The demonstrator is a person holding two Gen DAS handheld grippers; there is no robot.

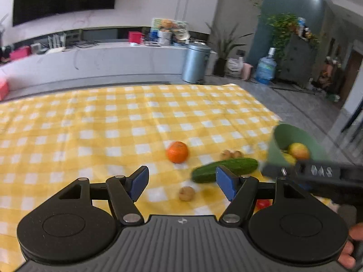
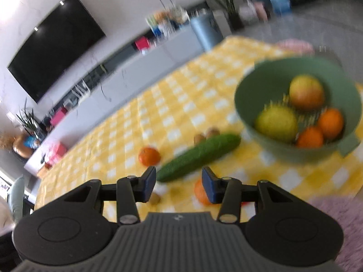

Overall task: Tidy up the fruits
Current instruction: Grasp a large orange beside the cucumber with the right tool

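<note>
A green bowl stands on the yellow checked cloth and holds an apple, a yellow-green fruit and two oranges. It also shows in the left wrist view. A cucumber, an orange, two small brown fruits and another brown fruit lie on the cloth. My left gripper is open and empty above the cloth. My right gripper is open and empty, with another orange under its right finger.
The right gripper's body shows at the right of the left wrist view, in front of the bowl. A red object peeks out beneath it. A metal bin, a water jug and a long counter stand beyond the table.
</note>
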